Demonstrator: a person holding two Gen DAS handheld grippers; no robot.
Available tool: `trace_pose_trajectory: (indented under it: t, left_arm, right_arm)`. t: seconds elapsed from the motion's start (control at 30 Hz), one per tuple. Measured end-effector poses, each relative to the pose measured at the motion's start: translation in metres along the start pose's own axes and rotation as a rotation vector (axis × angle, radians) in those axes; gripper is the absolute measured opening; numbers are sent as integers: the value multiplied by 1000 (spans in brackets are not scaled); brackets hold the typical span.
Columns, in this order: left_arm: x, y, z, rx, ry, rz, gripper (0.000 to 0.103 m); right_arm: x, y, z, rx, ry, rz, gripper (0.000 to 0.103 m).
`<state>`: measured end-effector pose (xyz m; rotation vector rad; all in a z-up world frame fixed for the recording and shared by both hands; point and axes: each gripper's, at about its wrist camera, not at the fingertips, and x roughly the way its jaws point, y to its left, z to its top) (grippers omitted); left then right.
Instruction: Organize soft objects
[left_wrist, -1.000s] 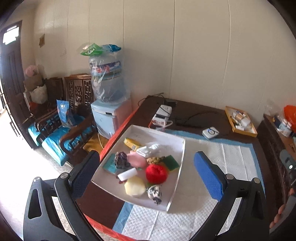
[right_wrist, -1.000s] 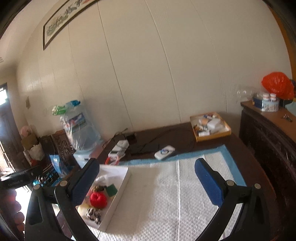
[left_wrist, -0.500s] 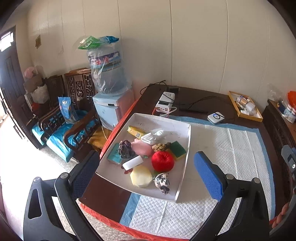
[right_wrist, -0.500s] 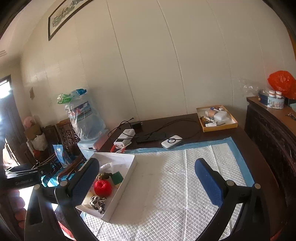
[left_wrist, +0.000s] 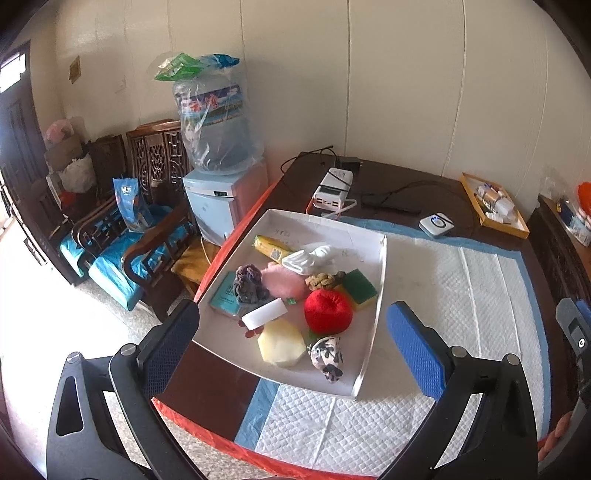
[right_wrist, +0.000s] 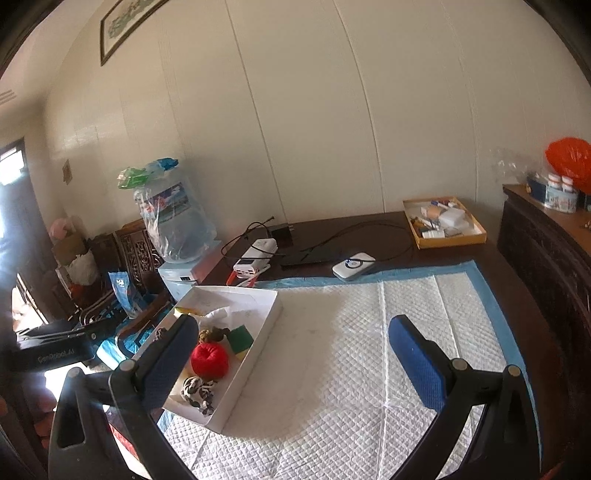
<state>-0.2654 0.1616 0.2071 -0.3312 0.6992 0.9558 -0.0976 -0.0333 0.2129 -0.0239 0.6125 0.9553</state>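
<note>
A white tray (left_wrist: 380, 280) sits on the table's left part and holds several soft objects: a red plush ball (left_wrist: 327, 310), a pale yellow sponge (left_wrist: 281, 343), a black-and-white pouch (left_wrist: 327, 357), a white eraser block (left_wrist: 264, 312), a green-yellow sponge (left_wrist: 359, 288), a pink puff (left_wrist: 284, 282) and a grey knit piece (left_wrist: 249, 284). My left gripper (left_wrist: 291, 339) is open and empty, held above the tray's near edge. My right gripper (right_wrist: 293, 354) is open and empty over the white pad (right_wrist: 369, 350), right of the tray (right_wrist: 273, 314). The red ball (right_wrist: 209, 360) also shows there.
A white quilted pad (left_wrist: 461, 295) with blue border covers the dark table. At the back lie a power bank (left_wrist: 332, 188), cables, a small white device (left_wrist: 436, 224) and an orange box of small items (left_wrist: 493, 205). A water dispenser (left_wrist: 221, 166) and wooden chairs stand left of the table.
Both grippers have pulled back and risen, so the tray and pad show more fully. Nothing on the table has moved; both grippers stay open.
</note>
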Motion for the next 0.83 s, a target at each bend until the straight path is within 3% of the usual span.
trace_pose_trajectory:
  t: [0.83]
  left_arm:
    - [15, 0, -1, 15, 35, -48, 103]
  right_arm:
    - [7, 5, -4, 21, 3, -11, 103]
